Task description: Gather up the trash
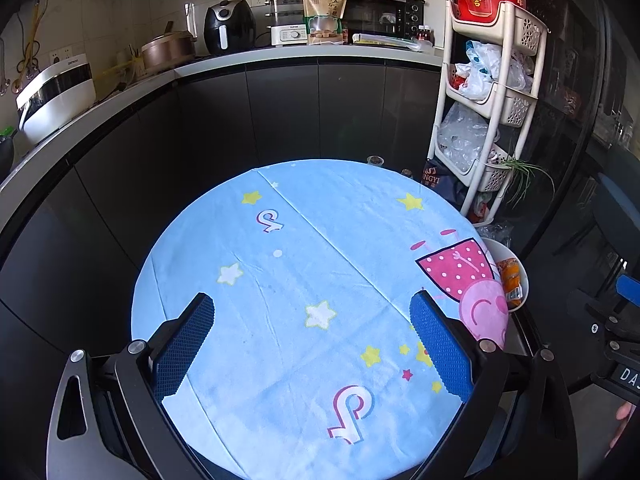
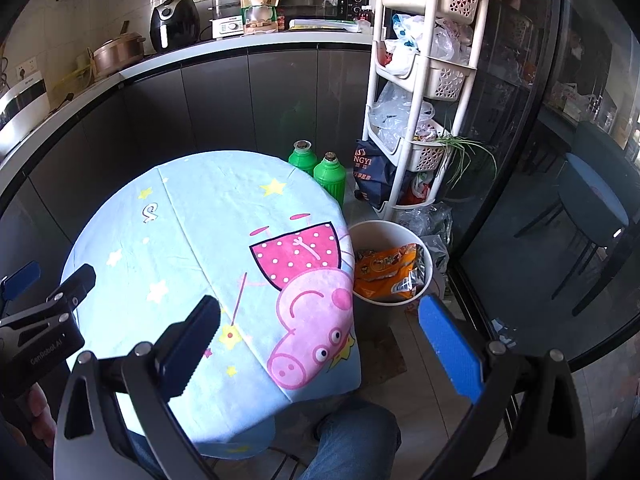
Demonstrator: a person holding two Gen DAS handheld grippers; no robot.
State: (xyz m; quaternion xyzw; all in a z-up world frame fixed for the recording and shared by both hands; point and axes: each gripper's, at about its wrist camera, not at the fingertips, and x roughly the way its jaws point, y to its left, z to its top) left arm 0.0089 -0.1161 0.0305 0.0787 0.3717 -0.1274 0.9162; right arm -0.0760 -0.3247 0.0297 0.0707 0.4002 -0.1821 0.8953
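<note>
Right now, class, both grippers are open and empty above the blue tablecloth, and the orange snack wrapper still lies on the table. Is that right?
Not quite. The orange snack wrapper lies inside the white bin on the floor beside the table, not on the table; the right wrist view shows this best. The rest holds: the left gripper and right gripper are both open and empty above the blue tablecloth.

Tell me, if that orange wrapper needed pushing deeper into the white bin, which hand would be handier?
Probably the right. The right gripper is open and hangs over the table's edge, with the white bin and orange wrapper just beyond it. The left gripper, also open, faces the tablecloth, with the bin at its far right.
</note>
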